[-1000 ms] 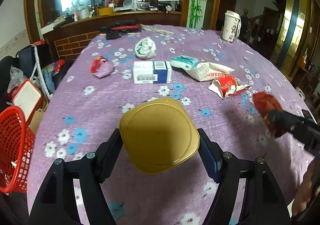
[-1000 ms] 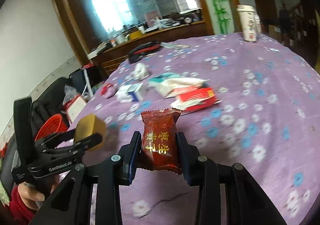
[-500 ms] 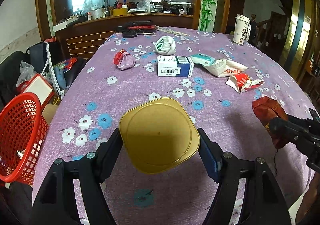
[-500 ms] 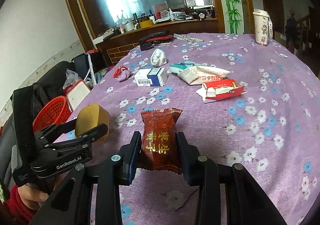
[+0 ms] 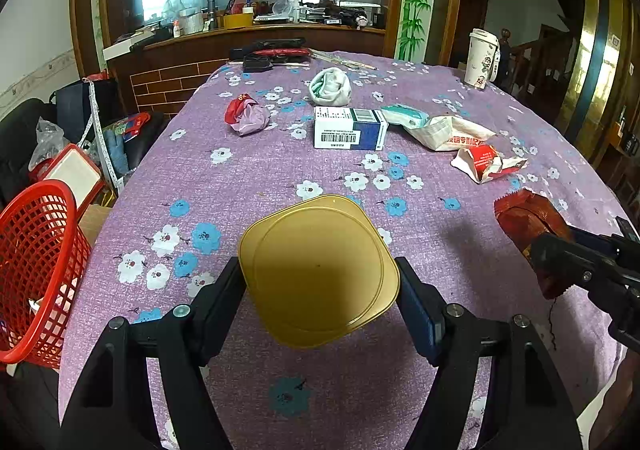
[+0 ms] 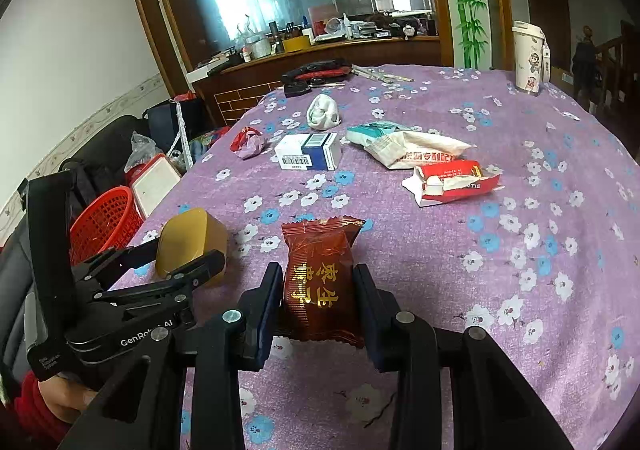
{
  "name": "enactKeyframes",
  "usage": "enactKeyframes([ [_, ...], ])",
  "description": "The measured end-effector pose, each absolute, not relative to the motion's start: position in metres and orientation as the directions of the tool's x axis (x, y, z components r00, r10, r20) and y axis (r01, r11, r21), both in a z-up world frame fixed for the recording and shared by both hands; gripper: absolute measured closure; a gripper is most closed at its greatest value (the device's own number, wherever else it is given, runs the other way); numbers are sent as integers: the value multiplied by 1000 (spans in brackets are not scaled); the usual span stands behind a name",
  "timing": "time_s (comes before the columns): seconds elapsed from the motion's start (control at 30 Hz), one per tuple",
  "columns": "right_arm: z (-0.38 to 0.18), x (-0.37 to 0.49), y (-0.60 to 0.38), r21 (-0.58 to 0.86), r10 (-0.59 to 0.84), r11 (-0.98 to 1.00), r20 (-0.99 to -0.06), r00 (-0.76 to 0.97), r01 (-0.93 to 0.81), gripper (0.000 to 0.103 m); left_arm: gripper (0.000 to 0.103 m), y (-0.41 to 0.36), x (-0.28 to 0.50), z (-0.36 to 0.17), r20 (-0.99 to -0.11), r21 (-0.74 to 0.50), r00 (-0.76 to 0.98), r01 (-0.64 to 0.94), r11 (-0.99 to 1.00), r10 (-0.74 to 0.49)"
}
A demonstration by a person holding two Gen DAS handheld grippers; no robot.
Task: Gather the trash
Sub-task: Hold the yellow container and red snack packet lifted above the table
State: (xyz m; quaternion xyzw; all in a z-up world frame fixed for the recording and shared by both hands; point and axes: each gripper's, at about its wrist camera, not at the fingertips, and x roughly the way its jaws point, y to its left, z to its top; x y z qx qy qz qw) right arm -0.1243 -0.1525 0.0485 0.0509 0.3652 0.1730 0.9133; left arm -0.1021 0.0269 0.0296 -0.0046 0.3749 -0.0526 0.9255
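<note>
My left gripper (image 5: pixel 320 290) is shut on a gold plastic container (image 5: pixel 318 270), held above the purple flowered tablecloth (image 5: pixel 256 177); the same container (image 6: pixel 190 246) shows at the left of the right wrist view. My right gripper (image 6: pixel 318 298) is shut on a dark red snack packet (image 6: pixel 318 274) with gold lettering; that packet (image 5: pixel 528 221) appears at the right edge of the left wrist view. A red mesh basket (image 5: pixel 36 270) stands off the table's left side. Farther back lie a white and blue box (image 5: pixel 350 128), a crumpled red and pink wrapper (image 5: pixel 246 114), a white wad (image 5: pixel 330 85), white packets (image 5: pixel 448 131) and a torn red carton (image 5: pixel 486 165).
A white lidded cup (image 5: pixel 482 57) stands at the table's far right. Dark items (image 5: pixel 272 51) lie at the far edge before a brick counter. Bags and a white-lidded box (image 5: pixel 74 175) crowd the floor at left. A hand in a red sleeve (image 6: pixel 44 406) holds the left gripper.
Both views have swung and steadied since a second ago; the red basket now shows larger at the left. Both grips are unchanged.
</note>
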Motion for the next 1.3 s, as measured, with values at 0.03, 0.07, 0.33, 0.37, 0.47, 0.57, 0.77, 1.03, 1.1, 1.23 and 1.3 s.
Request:
enactKeyframes([
  [0.03,48,-124,-152,219,354,935,-650,672,-280,64,31,27,-102,29,-692,-46,715,93,995,-99],
  [0.07,48,-125,-152,219,354,934,-651,672,-280,64,31,28,-102,29,-693,-45,715,92,995,-97],
  [0.33,48,-127,-153,221,354,935,-650,672,-278,64,31,28,-102,29,-691,-44,716,89,995,-95],
  [0.37,48,-127,-153,221,353,935,-651,673,-276,64,31,28,-103,30,-690,-43,718,88,995,-93],
  [0.47,47,-128,-155,223,353,935,-651,672,-276,64,31,30,-102,30,-688,-43,720,83,996,-90],
  [0.57,47,-127,-156,226,355,935,-651,671,-275,64,31,31,-103,31,-689,-41,720,80,996,-86],
  [0.77,46,-128,-158,231,357,934,-654,667,-274,64,31,30,-103,32,-687,-36,722,78,996,-81],
  [1.03,45,-127,-156,233,359,933,-655,665,-274,64,31,29,-105,32,-688,-36,721,77,996,-80],
  [1.1,45,-128,-156,232,358,933,-656,665,-274,64,31,30,-105,32,-688,-35,721,77,996,-80],
  [1.23,45,-127,-156,233,357,934,-656,665,-272,64,31,29,-105,32,-688,-37,722,76,996,-81],
  [1.3,45,-127,-156,232,355,935,-658,664,-270,64,31,29,-106,33,-685,-37,724,74,997,-79],
])
